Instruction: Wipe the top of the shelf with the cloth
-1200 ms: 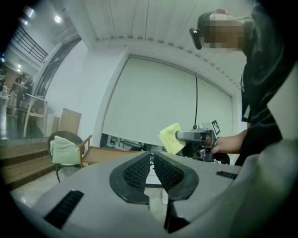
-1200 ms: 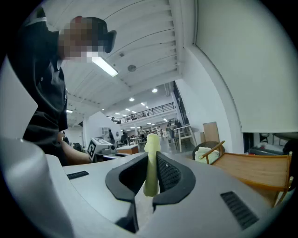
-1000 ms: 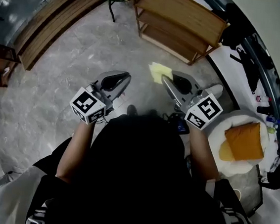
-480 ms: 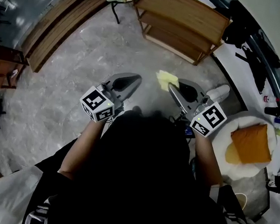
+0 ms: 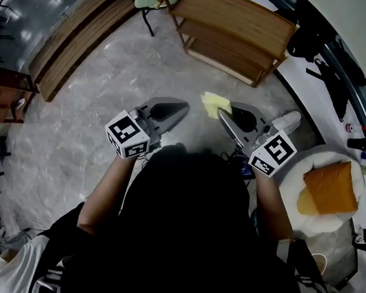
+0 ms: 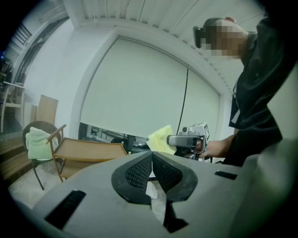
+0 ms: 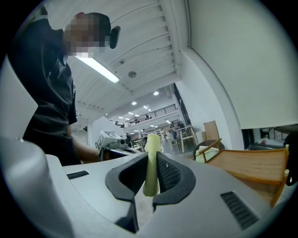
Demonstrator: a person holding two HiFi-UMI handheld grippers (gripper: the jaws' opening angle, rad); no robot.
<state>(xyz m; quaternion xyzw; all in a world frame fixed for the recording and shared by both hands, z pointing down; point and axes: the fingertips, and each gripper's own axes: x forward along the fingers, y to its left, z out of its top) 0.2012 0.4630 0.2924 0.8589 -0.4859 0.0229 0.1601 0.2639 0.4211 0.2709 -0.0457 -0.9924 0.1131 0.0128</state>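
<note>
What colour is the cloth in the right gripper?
Pale yellow cloth; head view shows it best.

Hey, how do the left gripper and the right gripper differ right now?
The left gripper has its jaws closed together on nothing, while the right gripper is clamped on the yellow cloth. The left gripper's tip is bare, whereas the right gripper has cloth sticking out past its tip. Both are held over the floor, short of the wooden shelf.

A strip light is glowing on the slatted ceiling, a pale blind is covering most of the window, and on the grey marbled floor a chair is carrying a green towel while an orange cushion is lying on a round white pouf.
</note>
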